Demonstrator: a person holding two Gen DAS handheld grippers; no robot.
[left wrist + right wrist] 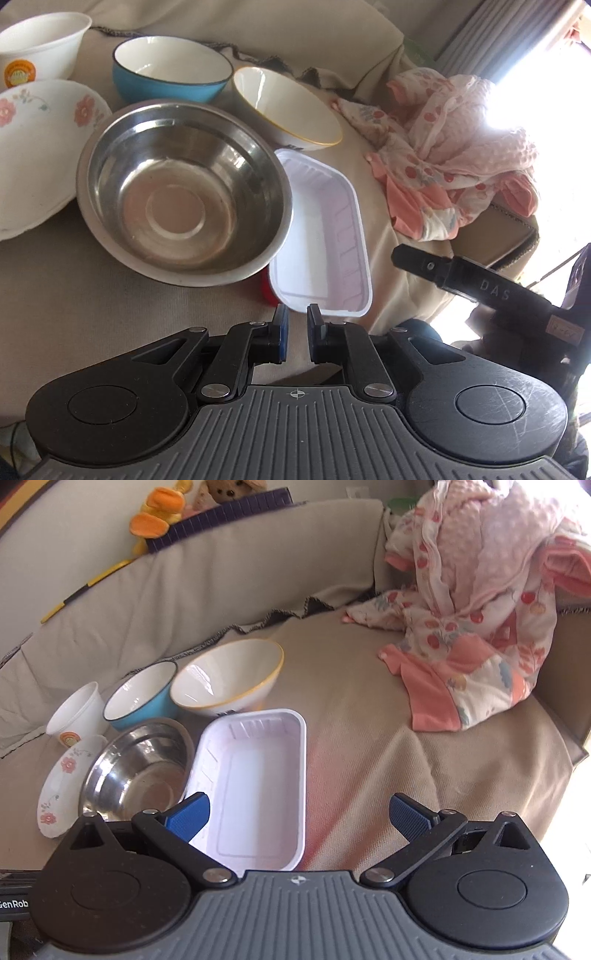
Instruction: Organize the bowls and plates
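Observation:
A steel bowl (pixel 184 192) (pixel 136 771) sits on the beige cover, its rim against a white plastic tray (pixel 321 236) (pixel 258 782). Behind them stand a blue bowl (pixel 170 70) (pixel 140 698), a yellow-rimmed white bowl (pixel 284 107) (pixel 229 675) and a white paper bowl (pixel 40 44) (pixel 77 712). A flowered plate (pixel 37 147) (pixel 62 779) leans at the left. My left gripper (pixel 298 325) hovers at the tray's near end, shut and holding nothing. My right gripper (pixel 299 816) is open over the tray's near right corner, gripping nothing.
A pile of pink clothes (pixel 443 155) (pixel 480 609) lies to the right on a cardboard box (pixel 509 236). The padded sofa back (pixel 184 576) rises behind the bowls, with plush toys (pixel 159 509) on top. Something red (pixel 266 291) shows under the tray.

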